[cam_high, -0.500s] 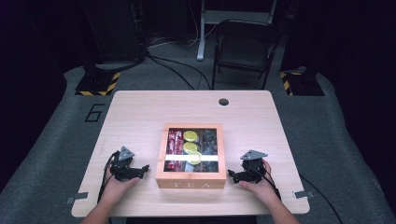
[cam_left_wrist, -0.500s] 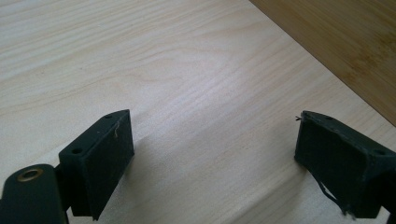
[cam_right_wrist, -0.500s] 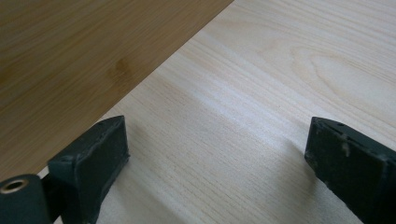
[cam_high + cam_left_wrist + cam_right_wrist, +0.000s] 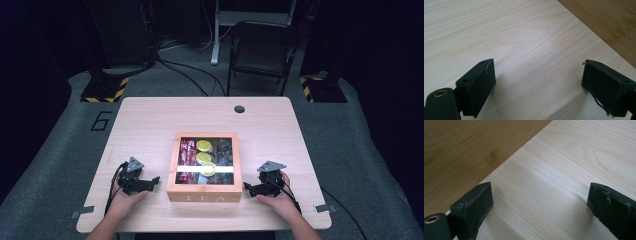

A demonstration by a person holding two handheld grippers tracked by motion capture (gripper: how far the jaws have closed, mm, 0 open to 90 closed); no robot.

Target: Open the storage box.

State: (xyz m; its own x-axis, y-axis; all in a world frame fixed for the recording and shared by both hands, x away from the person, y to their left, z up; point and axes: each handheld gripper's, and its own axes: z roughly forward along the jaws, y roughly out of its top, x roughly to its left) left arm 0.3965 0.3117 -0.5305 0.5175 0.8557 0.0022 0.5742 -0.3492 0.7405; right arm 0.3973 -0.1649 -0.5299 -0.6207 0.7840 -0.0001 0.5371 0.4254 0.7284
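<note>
A wooden tea box with a clear lid stands at the middle front of the table; red packets, yellow round packets and dark packets show through the lid. My left gripper rests on the table just left of the box, open, nothing between its jaws. My right gripper rests just right of the box, also open and empty. In the left gripper view the gripper hovers over bare wood with the box wall at upper right. In the right gripper view the gripper has the box wall at upper left.
The pale wooden table has a round cable hole near its far edge. Behind it stand a dark folding chair and two floor bases with yellow-black stripes. Cables trail from both grippers toward the front edge.
</note>
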